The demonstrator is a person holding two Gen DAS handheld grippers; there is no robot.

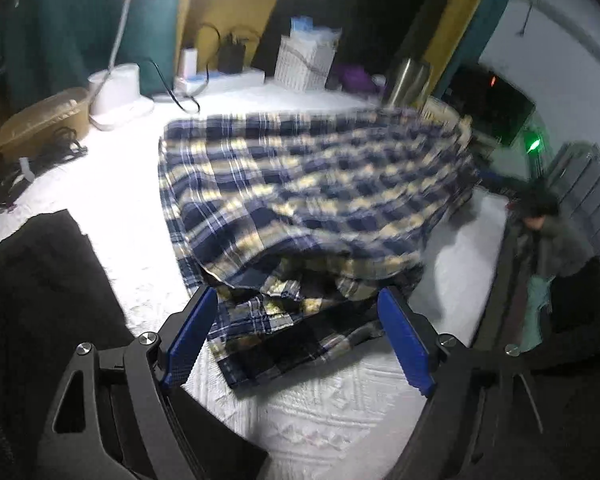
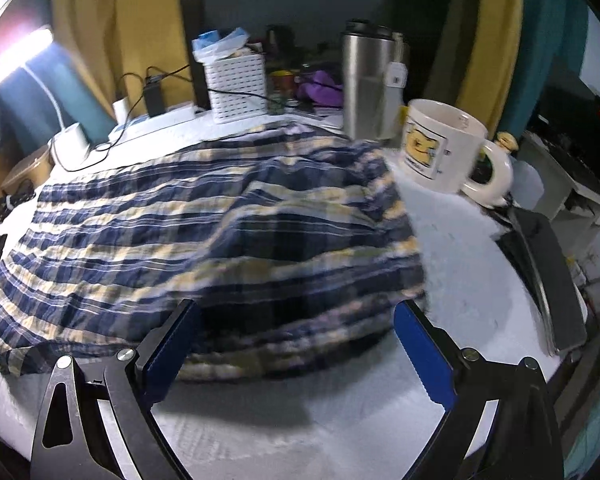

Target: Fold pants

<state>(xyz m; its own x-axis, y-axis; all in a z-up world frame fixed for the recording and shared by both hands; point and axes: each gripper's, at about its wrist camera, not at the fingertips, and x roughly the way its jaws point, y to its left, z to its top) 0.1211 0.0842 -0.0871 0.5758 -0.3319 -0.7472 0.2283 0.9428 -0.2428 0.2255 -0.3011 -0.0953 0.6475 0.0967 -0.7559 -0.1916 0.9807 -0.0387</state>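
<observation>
**Plaid pants partly folded on a white-covered desk, both grippers empty**

Two wrist views are given of a desk (image 2: 460, 272) covered by a white textured cloth. Blue, cream and white plaid pants (image 2: 204, 232) are spread over the middle of the desk, reaching toward its left edge and bunched toward the near edge. In the left wrist view, an upper layer of the pants (image 1: 300, 184) is seen draped over a lower layer, with a rumpled edge showing beneath it; the cloth is blurred.

The left gripper (image 1: 300, 336) is held above the near end of the pants, its jaws spread wide and nothing gripped. The right gripper (image 2: 300, 344) is likewise held with jaws apart and empty, just in front of the bunched fabric.

One fold is judged to be made, though loosely. Smoothing and at least one further fold are judged to be left.

Near the far right corner a white mug (image 2: 444, 148) with a yellow printed picture stands beside a steel tumbler (image 2: 366, 84). No writing or brand can be read.
</observation>
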